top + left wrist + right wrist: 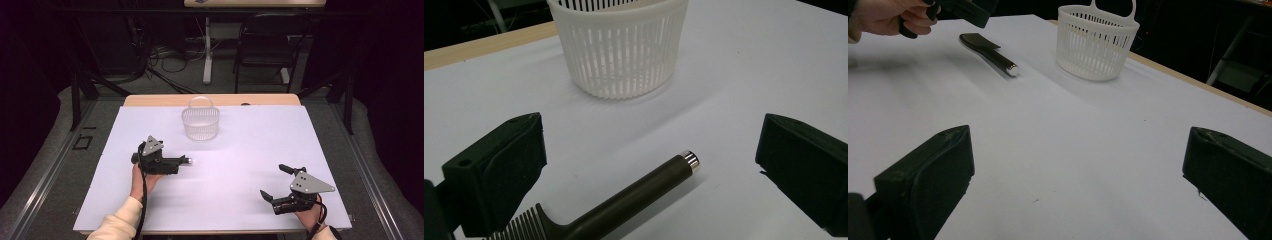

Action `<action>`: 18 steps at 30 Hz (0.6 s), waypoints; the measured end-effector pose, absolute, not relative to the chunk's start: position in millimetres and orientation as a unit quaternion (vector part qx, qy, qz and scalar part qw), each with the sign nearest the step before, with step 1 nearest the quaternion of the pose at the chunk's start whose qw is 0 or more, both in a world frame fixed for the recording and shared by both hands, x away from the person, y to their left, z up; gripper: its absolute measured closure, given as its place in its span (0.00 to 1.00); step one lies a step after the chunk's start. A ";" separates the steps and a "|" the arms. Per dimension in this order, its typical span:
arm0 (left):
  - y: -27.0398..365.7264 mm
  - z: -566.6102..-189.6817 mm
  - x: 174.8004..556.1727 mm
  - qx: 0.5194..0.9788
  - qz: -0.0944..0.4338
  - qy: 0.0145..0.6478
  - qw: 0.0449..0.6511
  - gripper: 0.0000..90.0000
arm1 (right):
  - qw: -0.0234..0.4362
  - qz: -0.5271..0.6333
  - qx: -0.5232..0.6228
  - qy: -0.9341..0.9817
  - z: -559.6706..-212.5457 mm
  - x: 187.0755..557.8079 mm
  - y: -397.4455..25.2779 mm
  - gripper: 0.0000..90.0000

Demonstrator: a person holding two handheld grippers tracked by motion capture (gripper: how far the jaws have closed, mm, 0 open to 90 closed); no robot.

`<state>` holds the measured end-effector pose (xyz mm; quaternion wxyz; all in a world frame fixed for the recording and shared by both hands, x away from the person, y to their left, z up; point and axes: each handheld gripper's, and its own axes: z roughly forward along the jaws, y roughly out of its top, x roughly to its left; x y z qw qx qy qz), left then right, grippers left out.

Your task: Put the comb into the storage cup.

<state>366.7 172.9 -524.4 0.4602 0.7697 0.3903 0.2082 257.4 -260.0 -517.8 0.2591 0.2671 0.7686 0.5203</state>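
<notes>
A dark comb with a silver-capped handle lies flat on the white sheet. Its teeth are near the left jaw in the left gripper view. My left gripper hangs open just over it, one jaw on each side, and I cannot tell if either touches it. The comb also lies far off in the right gripper view, below the left gripper. A white slatted basket stands upright beyond the comb. My right gripper is open and holds nothing at the front right of the sheet.
The basket has a loop handle and stands near the table's far wooden edge. A chair and a table leg stand on the floor behind the table. Bare sheet lies between the two grippers.
</notes>
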 end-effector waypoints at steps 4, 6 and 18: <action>166.4 -525.1 371.2 0.774 0.207 0.392 0.453 0.01 | 0.259 0.520 0.267 0.769 -517.9 257.5 -260.1 0.00; 164.0 -525.7 372.7 0.777 0.205 0.390 0.449 0.03 | 0.259 0.520 0.267 0.769 -517.9 257.4 -260.2 0.00; 150.8 -532.9 380.1 0.798 0.180 0.381 0.431 0.59 | 0.260 0.515 0.269 0.771 -518.4 257.9 -259.9 0.00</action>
